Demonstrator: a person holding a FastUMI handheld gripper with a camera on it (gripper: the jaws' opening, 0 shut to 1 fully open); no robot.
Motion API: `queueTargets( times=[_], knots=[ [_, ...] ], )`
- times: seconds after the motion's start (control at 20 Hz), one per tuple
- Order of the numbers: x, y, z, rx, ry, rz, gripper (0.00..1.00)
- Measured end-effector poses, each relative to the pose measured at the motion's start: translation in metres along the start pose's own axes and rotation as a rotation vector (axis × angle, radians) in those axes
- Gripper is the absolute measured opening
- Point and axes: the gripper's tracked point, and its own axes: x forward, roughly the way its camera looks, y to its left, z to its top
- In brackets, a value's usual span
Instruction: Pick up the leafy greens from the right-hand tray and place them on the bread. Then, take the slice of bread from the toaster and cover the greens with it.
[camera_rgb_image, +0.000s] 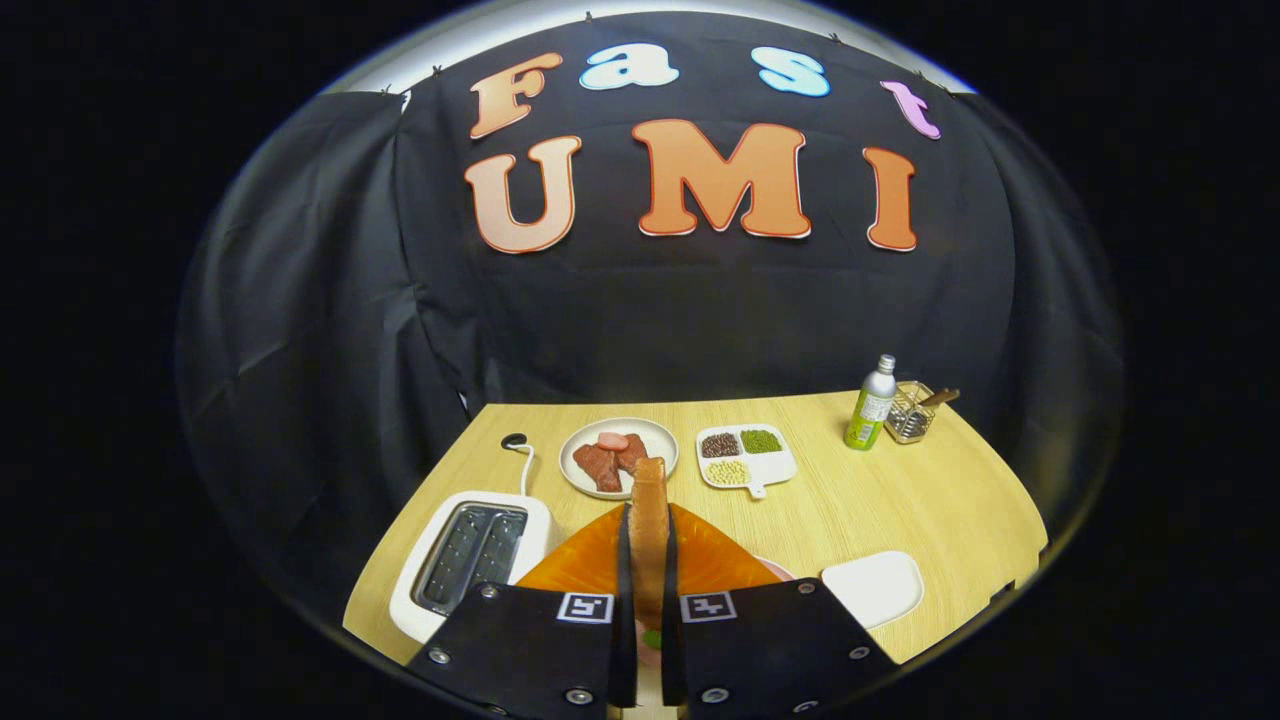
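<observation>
Over the table, jaws grip bread slice.

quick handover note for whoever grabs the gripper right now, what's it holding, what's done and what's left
Gripper: shut on the bread slice, held upright on edge between the fingers, above the orange plate.
Toaster: beside the plate, both slots empty, so the slice is already out.
Leafy greens: a bit of green shows low between the fingers; the bread under it can't be made out.
White tray: on the plate's other side, bare.
Left: lower the slice flat over the greens and let go.
</observation>
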Motion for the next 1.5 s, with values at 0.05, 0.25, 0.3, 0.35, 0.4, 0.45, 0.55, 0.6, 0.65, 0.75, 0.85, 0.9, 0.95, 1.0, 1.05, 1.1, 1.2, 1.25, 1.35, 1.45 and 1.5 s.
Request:
queueTargets(
  times=[0.05,0.25,0.3,0.35,0.4,0.45,0.55,0.6,0.65,0.75,0.85,0.9,0.95,1.0,1.05,1.1,1.2,1.25,1.35,1.45,1.5],
  knots=[
    [0.003,-0.003,-0.006,0.005,0.012,0.004,0.1],
    [0.012,-0.011,-0.029,0.014,0.058,0.04,0.1],
    [0.014,-0.011,-0.035,0.017,0.07,0.056,0.1],
    [0.016,-0.011,-0.042,0.021,0.082,0.07,0.1],
    [0.017,-0.012,-0.047,0.02,0.095,0.083,0.1],
    [0.02,-0.012,-0.053,0.018,0.105,0.096,0.1],
    [0.025,-0.011,-0.066,0.02,0.135,0.125,0.1],
    [0.027,-0.012,-0.072,0.03,0.147,0.144,0.1],
    [0.029,-0.012,-0.08,0.04,0.163,0.158,0.1],
    [0.035,-0.015,-0.098,0.055,0.199,0.185,0.1],
    [0.04,-0.025,-0.111,0.068,0.225,0.193,0.1],
    [0.042,-0.031,-0.112,0.08,0.228,0.192,0.1],
    [0.046,-0.039,-0.113,0.09,0.229,0.184,0.1],
    [0.049,-0.047,-0.115,0.09,0.236,0.17,0.12],
    [0.051,-0.057,-0.119,0.087,0.249,0.155,0.16],
    [0.052,-0.067,-0.124,0.079,0.264,0.138,0.18],
    [0.055,-0.081,-0.13,0.07,0.29,0.117,0.25],
    [0.059,-0.088,-0.134,0.06,0.302,0.104,0.29],
    [0.063,-0.097,-0.144,0.043,0.322,0.09,0.35],
    [0.067,-0.104,-0.151,0.036,0.342,0.084,0.39],
    [0.067,-0.107,-0.154,0.033,0.356,0.079,0.42]
  ],
)
